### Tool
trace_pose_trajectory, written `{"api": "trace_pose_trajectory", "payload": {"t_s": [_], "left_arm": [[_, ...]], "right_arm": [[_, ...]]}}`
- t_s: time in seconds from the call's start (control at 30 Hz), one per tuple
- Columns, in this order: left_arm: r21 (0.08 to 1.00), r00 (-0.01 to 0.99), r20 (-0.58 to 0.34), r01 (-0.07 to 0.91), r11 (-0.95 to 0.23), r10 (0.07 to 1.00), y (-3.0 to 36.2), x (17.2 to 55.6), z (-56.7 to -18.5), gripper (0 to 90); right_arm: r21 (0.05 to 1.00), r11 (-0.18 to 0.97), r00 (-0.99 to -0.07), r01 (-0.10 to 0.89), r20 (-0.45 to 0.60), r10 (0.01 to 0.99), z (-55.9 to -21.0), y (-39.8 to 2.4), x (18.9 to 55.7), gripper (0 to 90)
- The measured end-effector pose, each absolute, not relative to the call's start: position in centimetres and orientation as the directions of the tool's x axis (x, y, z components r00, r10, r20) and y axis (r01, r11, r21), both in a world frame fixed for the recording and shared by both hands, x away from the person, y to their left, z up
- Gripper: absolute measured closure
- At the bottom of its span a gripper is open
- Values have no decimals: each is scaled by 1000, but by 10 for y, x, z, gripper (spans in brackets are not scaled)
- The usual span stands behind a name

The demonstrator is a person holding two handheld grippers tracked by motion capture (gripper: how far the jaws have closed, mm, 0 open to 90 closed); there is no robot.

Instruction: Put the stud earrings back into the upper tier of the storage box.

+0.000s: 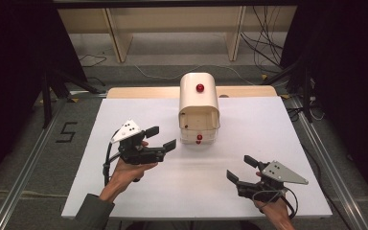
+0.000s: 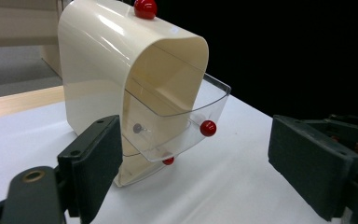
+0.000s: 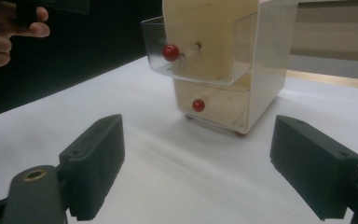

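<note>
Upper drawer (image 2: 177, 126) of cabinet (image 1: 199, 103) mid-counter (image 1: 268, 143) stands pulled out; left tool (image 1: 162, 138) open and empty beside it, right tool (image 1: 242, 168) open, idle; next move likely needs gripping its red knob (image 2: 208, 128).

A small drawer cabinet (image 1: 199, 103) stands on a table (image 1: 124, 201), just above the frame's centre in the high view. Its upper drawer (image 2: 182, 123) sticks out toward the viewer (the lower drawer (image 3: 214, 107) sits below it). The left gripper (image 1: 164, 138) sits left of the cabinet, near it; the right gripper (image 1: 242, 168) lies lower right, well apart.
</note>
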State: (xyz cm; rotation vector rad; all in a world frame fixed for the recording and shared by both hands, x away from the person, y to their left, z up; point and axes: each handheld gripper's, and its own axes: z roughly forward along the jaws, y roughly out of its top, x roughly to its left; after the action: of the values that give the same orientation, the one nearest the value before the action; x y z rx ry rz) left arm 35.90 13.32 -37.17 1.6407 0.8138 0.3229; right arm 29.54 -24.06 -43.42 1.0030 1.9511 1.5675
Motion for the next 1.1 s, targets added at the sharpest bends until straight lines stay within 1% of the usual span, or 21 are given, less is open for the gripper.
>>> {"api": "trace_pose_trajectory", "payload": {"t_s": [0.2,0.47,0.93,1.1], "left_arm": [[946,719,-217,322,-40,660,134,355,-380,172],[953,748,-170,291,-87,641,136,348,-391,168],[968,738,-124,236,-82,663,150,334,-399,157],[968,734,-118,235,-87,669,154,332,-403,156]], "right_arm": [[961,98,-643,258,95,760,-434,-240,295,183],[961,97,-642,261,98,760,-434,-241,295,183],[960,101,-646,260,95,758,-435,-240,295,183],[960,101,-646,261,96,757,-435,-240,295,183]]}}
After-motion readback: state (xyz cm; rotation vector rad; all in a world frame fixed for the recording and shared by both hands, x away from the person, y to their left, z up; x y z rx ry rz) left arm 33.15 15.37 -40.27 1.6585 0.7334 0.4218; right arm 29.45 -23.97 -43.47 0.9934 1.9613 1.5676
